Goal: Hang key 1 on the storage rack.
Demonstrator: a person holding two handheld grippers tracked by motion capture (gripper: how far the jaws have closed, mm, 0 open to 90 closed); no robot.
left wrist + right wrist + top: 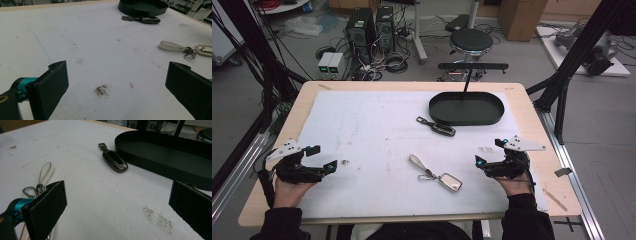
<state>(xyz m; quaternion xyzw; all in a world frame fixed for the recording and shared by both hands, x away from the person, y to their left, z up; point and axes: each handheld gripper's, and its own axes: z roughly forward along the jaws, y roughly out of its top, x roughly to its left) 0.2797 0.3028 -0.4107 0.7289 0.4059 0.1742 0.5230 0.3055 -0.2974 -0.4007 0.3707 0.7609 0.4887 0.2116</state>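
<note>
Two key items are laid on the white mat [362, 130] between the grippers: a dark fob [436, 126] just in front of the black tray [466, 108], apart from its wall, and a keyring [435, 173] with a pale strap and a metal tag, nearer the table's front edge. The work in hand is judged to be the collection of these items into the tray, since the tray is empty and stands within reach at the far right of the mat. The left gripper [320, 159] is held low at the left side of the mat, well apart from both items; in the left gripper view its jaws are spread wide, with bare mat between them, and nothing is held or touched. The right gripper [489, 152] is held at the right side, near the keyring; in the right gripper view the jaws are likewise fully parted and empty, the keyring [40, 185] lying just beyond the left jaw and the fob [114, 161] farther ahead beside the tray [160, 161]. No contact with either item can be seen. The right gripper is judged the better placed for a first pick, both items and the tray being closer to it.
</note>
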